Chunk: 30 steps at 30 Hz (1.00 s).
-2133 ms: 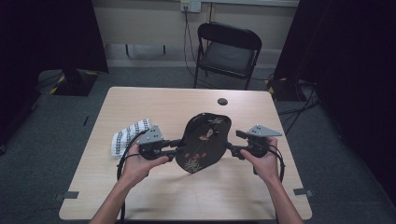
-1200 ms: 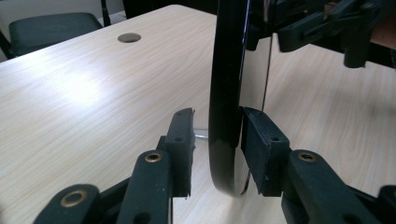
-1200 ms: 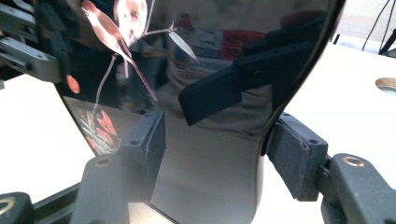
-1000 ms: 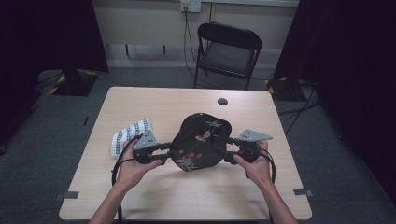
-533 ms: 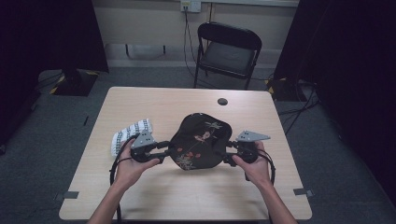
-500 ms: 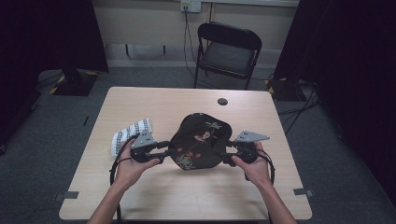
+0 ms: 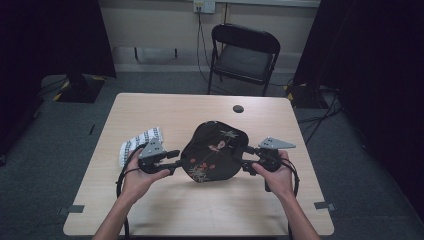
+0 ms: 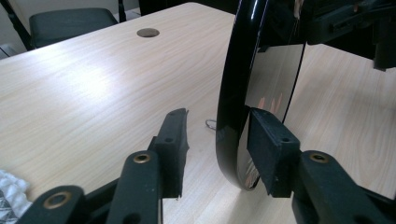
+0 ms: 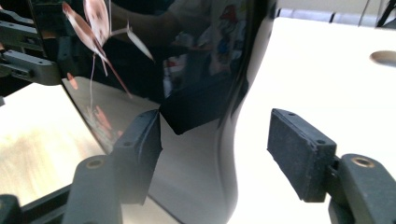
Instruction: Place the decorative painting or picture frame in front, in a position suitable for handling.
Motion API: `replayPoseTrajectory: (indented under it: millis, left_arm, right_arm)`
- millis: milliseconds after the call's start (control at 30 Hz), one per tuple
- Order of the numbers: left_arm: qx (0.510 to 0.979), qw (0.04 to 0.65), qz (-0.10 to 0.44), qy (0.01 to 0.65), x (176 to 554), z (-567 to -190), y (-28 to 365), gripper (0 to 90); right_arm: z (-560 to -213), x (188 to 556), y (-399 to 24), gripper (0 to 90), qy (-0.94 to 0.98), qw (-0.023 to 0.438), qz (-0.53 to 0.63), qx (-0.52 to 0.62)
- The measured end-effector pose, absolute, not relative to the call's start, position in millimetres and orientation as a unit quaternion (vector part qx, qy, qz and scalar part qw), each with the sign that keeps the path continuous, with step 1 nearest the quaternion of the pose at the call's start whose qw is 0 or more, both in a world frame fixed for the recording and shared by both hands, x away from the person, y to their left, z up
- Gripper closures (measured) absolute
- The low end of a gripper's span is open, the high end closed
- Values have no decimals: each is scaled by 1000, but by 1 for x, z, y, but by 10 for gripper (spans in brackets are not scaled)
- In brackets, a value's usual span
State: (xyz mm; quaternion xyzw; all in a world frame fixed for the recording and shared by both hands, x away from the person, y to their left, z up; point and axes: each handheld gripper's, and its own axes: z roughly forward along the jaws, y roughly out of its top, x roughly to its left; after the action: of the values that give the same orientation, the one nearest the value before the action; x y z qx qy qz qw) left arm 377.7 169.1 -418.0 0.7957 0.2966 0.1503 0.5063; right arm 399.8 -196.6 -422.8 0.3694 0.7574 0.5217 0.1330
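A glossy black tray [image 7: 212,152] with a painted flower pattern sits at the middle of the table between my two grippers. My left gripper [image 7: 176,159] straddles its left rim [image 8: 233,93]. In the left gripper view one pad [image 8: 268,144] rests against the tray's inner face and the other pad [image 8: 175,140] stands clear; these jaws have just been opening with the rim between them. My right gripper [image 7: 245,162] straddles the right rim [image 9: 243,93]. There one pad [image 9: 140,149] lies at the tray's inner face and the outer pad [image 9: 299,149] stands apart.
A black-and-white striped cloth [image 7: 137,142] lies on the wooden table [image 7: 200,210] just behind my left hand. A round cable hole [image 7: 238,108] is near the far edge. A black folding chair [image 7: 245,55] stands behind the table.
The tray has come down from a raised, tilted hold to lie lower and flatter at the table. My left gripper's jaws have spread wider around the rim.
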Motion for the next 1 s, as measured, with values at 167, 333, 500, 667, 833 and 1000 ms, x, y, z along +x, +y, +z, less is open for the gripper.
replayPoseTrajectory:
  millis: [167, 333, 500, 667, 833, 1000]
  left_arm:
    - [794, 510, 152, 295, 379, -418, 169, 665]
    - [791, 508, 155, 303, 381, -421, 170, 670]
    - [781, 512, 162, 318, 386, -422, 171, 680]
    - [775, 517, 158, 328, 389, -423, 175, 709]
    - [768, 529, 144, 330, 391, -424, 178, 778]
    - [778, 512, 167, 323, 390, -422, 171, 758]
  right_arm:
    - [-420, 397, -193, 464, 763, 118, 524, 358]
    - [-416, 393, -186, 472, 771, 109, 524, 345]
    - [-419, 388, -183, 478, 776, 97, 528, 331]
    - [-422, 380, -174, 387, 796, 95, 510, 310]
    - [-424, 375, -165, 306, 815, 98, 491, 292]
    - [-431, 372, -151, 396, 828, 108, 474, 279]
